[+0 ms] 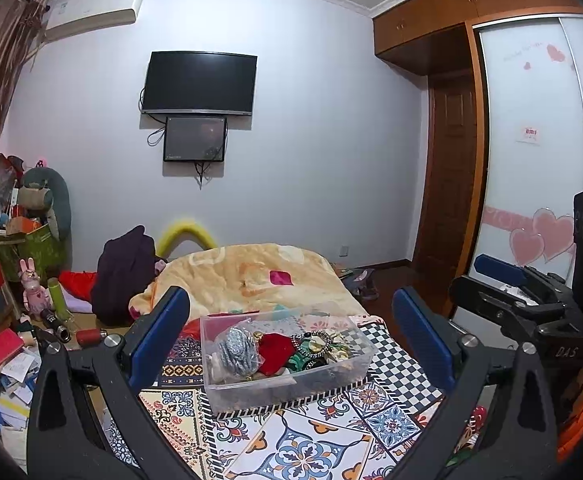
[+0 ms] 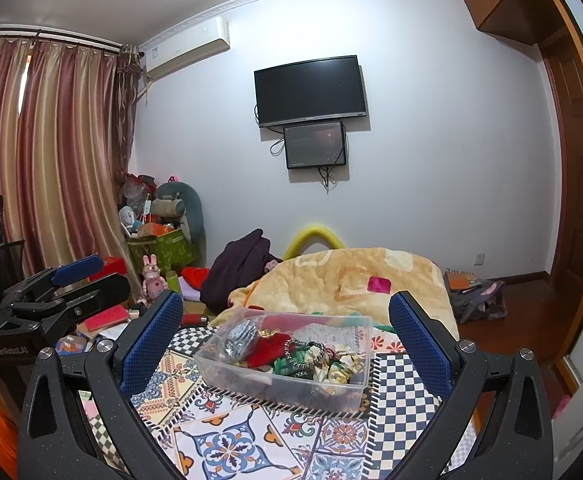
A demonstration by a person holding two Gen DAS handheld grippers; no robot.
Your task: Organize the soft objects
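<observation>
I have both grippers held above the patterned cloth (image 1: 311, 436), side by side, facing the far wall. Left gripper (image 1: 291, 344): jaws spread wide, nothing between the blue pads (image 1: 163, 332). Right gripper (image 2: 287, 344): same, jaws wide apart and holding nothing.

The clear plastic bin (image 1: 251, 390) sits on the cloth ahead of both grippers, touching neither. In the left wrist view it lies between the fingers; in the right wrist view it is centred, slightly skewed. Inside I see the soft objects piled together: a silver-grey bundle (image 1: 237, 348) at the left end, a red velvet piece (image 1: 275, 352) beside it, green fabric (image 2: 291, 362) and a beaded dark ring (image 2: 305, 350) toward the middle, pale floral pieces (image 2: 341, 364) at the right end. I cannot tell how many items there are; they overlap.

Behind the bin lies a yellow blanket (image 1: 251, 272). On the wall hangs a television (image 1: 199, 82) with a smaller screen (image 1: 194, 139) just below it.
</observation>
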